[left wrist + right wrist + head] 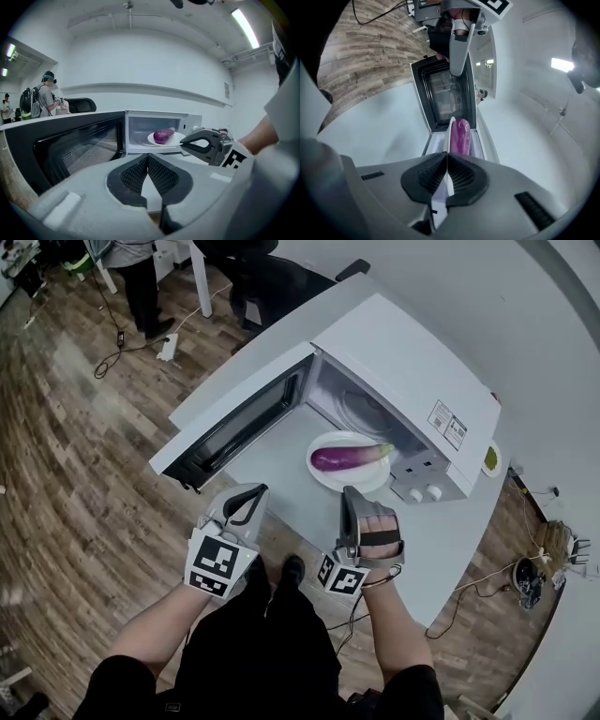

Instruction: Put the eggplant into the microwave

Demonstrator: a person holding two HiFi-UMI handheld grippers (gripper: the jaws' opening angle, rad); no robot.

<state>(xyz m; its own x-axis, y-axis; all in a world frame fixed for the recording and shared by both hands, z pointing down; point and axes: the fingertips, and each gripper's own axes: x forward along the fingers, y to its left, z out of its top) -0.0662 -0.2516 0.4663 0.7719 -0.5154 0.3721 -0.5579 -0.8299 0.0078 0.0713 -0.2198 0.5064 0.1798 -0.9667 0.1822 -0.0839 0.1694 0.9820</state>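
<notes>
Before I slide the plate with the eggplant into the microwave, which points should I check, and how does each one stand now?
1. The microwave door is open: ok, swung wide to the left.
2. The eggplant rests on the plate: ok, it lies across the middle.
3. The right gripper holds firmly: ok, its jaws are shut on the plate's near rim.
4. The left gripper is out of the path: ok, shut on nothing, apart from the plate.
5. The microwave cavity is free: cannot tell fully; only its turntable shows, the top hides the rest.
</notes>
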